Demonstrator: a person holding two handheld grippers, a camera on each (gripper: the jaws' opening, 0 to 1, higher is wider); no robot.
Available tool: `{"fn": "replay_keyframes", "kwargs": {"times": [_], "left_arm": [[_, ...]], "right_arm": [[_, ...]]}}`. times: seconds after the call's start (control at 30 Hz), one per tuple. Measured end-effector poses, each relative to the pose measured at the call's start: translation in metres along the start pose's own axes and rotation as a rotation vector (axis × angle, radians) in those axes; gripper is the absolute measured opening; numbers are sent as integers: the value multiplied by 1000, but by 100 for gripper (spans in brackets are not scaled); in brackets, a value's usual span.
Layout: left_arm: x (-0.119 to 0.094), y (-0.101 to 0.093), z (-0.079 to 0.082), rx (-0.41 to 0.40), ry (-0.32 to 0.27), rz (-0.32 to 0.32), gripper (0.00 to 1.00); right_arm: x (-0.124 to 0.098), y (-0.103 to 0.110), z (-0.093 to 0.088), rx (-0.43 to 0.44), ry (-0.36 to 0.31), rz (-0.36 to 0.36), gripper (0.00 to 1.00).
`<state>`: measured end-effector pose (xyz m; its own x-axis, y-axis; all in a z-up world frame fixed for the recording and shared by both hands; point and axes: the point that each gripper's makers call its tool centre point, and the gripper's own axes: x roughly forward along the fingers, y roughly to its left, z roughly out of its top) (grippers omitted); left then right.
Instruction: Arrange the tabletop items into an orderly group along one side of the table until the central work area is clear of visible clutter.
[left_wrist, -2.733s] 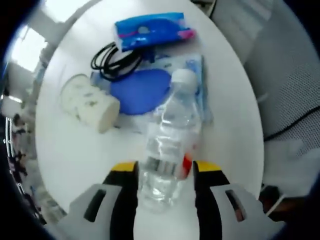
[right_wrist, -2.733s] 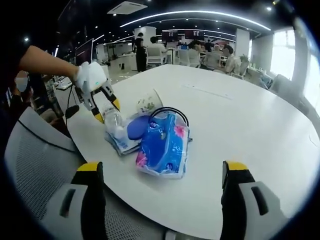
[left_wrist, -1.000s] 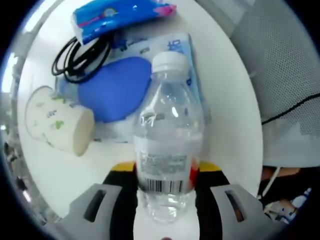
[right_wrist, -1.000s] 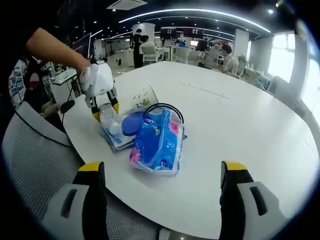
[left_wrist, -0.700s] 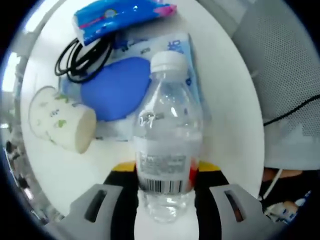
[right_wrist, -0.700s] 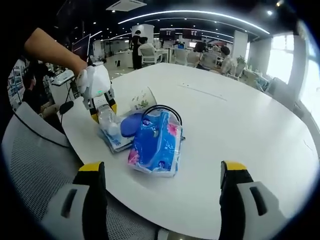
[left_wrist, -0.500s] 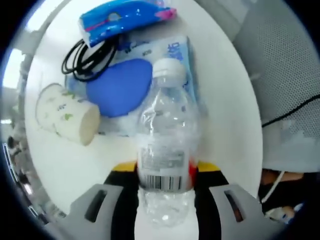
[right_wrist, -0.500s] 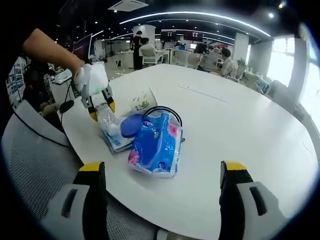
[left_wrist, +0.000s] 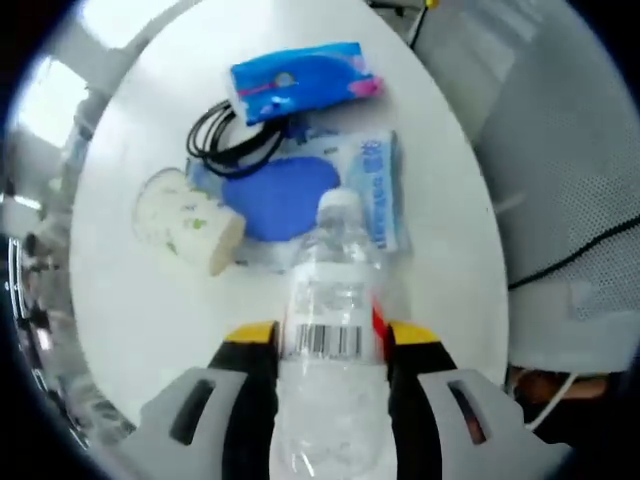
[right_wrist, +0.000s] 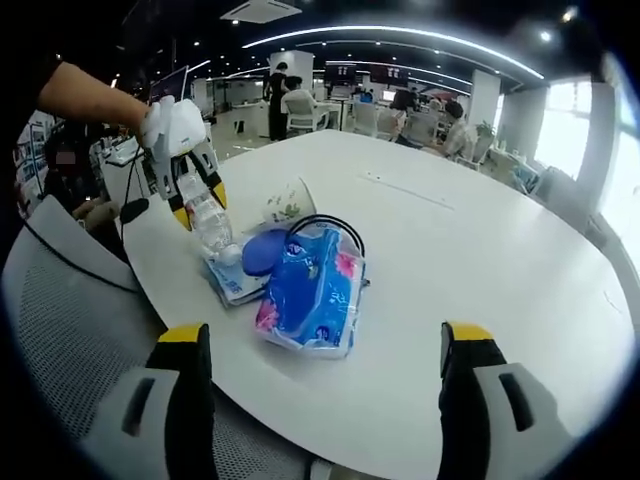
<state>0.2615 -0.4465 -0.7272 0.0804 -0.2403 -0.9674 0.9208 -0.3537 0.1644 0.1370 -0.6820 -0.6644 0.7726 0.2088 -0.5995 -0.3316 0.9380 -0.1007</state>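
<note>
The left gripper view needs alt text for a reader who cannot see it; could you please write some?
The left gripper grips a clear water bottle above a white table. Beyond lie a paper cup on its side, a blue pouch, black cable and tissue pack.

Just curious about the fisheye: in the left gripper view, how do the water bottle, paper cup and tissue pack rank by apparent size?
1. Water bottle, though nearness to the camera exaggerates it.
2. Tissue pack and paper cup look alike.

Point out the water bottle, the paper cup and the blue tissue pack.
water bottle (left_wrist: 329, 340), left gripper view, on its barcode label.
paper cup (left_wrist: 185, 217), left gripper view, on its printed side wall.
blue tissue pack (right_wrist: 312, 290), right gripper view, on its top face.
</note>
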Motion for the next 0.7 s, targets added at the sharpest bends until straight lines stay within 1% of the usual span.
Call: {"fn": "replay_keyframes", "kwargs": {"times": [0.2, 0.33, 0.43, 0.57, 0.63, 0.7], "left_arm": [[-9, -1, 0, -84, -59, 28, 39], [-14, -2, -4, -113, -75, 35, 38], [-15, -4, -5, -149, -92, 27, 38], [-13, -5, -10, -165, -81, 28, 38], [-10, -7, -14, -198, -69, 15, 39], [-6, -9, -18, -213, -58, 6, 39]], "right_arm": [[0, 2, 2, -9, -7, 7, 95], [1, 6, 1, -34, 2, 21, 95], [1, 7, 1, -42, 3, 27, 94], [2, 8, 0, -41, 4, 34, 94], [2, 8, 0, -40, 4, 35, 94], [2, 8, 0, -40, 6, 36, 94]]}}
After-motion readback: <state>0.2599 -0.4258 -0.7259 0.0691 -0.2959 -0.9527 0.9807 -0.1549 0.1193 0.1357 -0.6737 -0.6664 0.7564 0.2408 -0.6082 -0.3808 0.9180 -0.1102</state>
